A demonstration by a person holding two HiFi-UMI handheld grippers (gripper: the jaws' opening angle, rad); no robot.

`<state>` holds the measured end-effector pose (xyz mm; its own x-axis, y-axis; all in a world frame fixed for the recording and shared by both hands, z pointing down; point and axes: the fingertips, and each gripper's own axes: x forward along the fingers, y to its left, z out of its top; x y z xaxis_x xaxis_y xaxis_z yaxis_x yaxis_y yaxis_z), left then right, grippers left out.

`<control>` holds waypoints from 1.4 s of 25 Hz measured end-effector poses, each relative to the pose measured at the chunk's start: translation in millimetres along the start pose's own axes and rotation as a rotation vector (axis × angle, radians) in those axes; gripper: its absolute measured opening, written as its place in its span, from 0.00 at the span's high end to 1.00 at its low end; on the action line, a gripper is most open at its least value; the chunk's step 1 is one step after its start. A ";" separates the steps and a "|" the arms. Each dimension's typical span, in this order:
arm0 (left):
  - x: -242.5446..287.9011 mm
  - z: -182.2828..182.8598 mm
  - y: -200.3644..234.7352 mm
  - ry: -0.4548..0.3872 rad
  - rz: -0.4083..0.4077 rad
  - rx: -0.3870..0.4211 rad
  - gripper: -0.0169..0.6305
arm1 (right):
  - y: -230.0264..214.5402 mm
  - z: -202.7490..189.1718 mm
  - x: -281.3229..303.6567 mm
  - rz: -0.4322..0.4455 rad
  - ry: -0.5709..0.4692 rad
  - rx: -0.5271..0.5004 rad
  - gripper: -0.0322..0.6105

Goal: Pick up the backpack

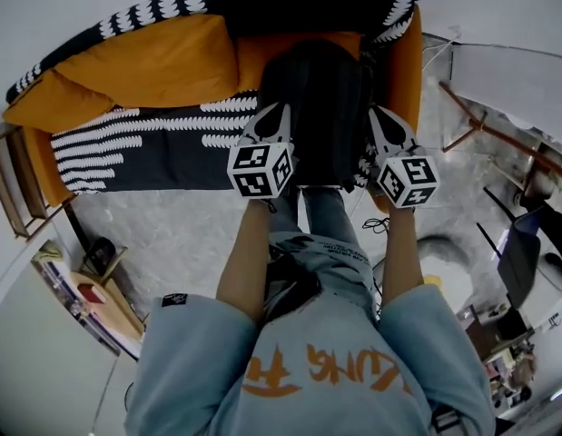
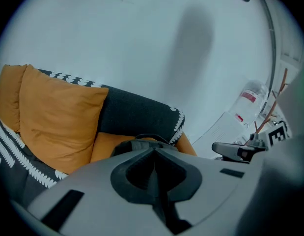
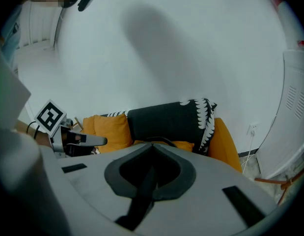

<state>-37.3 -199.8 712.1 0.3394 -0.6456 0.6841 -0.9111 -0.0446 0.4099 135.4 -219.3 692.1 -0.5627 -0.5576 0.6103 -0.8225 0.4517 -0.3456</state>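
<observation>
A light blue sweatshirt fills the foreground, with both forearms reaching forward. The left gripper and right gripper each hold their jaws pressed together with nothing between them. They flank the black backpack, which sits on the orange sofa against its backrest. An orange cushion lies left of the backpack, above a black-and-white patterned throw.
</observation>
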 end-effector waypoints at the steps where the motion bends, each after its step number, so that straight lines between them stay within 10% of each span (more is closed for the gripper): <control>1: 4.8 -1.3 2.2 0.011 -0.005 0.004 0.94 | -3.2 -3.5 3.1 0.004 0.013 -0.005 0.95; 10: 42.5 -27.2 25.2 0.143 -0.049 -0.066 0.94 | -27.8 -39.4 31.5 0.009 0.123 0.009 0.86; 13: 54.4 -26.8 26.2 0.167 -0.068 -0.045 0.70 | -36.6 -43.9 42.9 0.019 0.148 0.018 0.82; 35: 128.6 -28.7 56.1 0.259 -0.155 -0.112 0.61 | -62.5 -74.4 124.2 0.110 0.267 0.135 0.63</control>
<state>-38.0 -263.4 840.4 0.5336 -0.4215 0.7332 -0.8171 -0.0335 0.5755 123.1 -264.9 842.6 -0.6221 -0.3000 0.7232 -0.7714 0.3927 -0.5008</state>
